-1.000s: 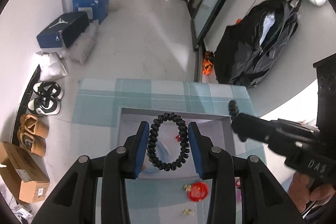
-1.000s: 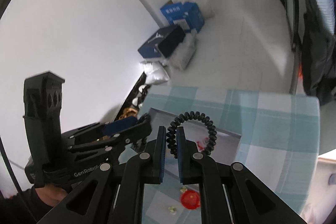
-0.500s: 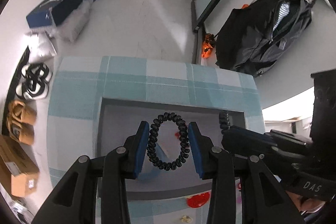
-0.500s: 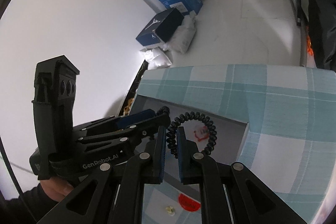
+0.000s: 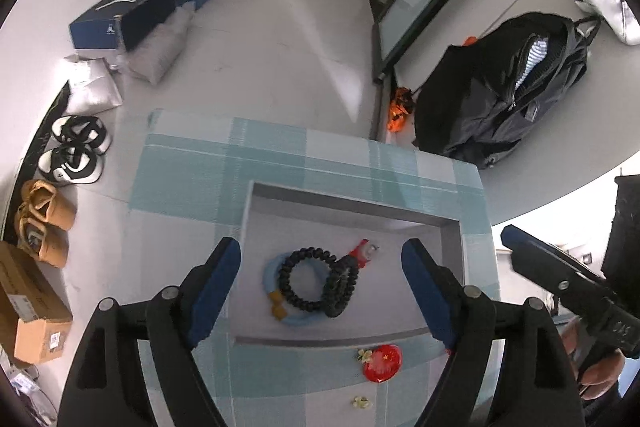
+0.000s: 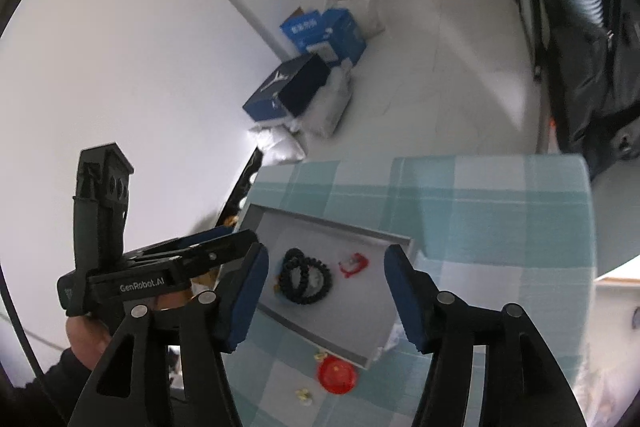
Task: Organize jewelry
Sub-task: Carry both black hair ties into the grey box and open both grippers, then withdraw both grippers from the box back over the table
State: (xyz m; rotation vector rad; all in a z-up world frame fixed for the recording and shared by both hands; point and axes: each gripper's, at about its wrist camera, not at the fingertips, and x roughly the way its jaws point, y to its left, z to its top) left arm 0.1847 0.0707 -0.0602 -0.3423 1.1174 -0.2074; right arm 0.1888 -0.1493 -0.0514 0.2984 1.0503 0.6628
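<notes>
A grey tray (image 5: 348,205) sits on the checked tablecloth. In it lie two black spiral hair ties (image 5: 285,281) (image 5: 344,293), touching each other, on top of a light blue ring (image 5: 268,275), with a red charm (image 5: 360,251) beside them. My left gripper (image 5: 320,261) hovers above the tray, its jaws opening and nothing between them. My right gripper (image 6: 326,265) is over the same tray (image 6: 332,223), its jaws also opening and empty; the black ties (image 6: 308,301) lie below it. Each gripper shows in the other's view: the right gripper (image 5: 560,283), the left gripper (image 6: 180,259).
A red disc (image 5: 382,363) and small yellow flower pieces (image 5: 362,403) lie on the cloth in front of the tray. On the floor beyond are a black backpack (image 5: 512,99), blue shoe boxes (image 5: 124,15) and shoes (image 5: 76,151). A person's hand (image 6: 84,335) holds the left gripper.
Both grippers were shut on black spiral ties above the tray. Their jaws have now spread and the two ties have dropped into the tray.
</notes>
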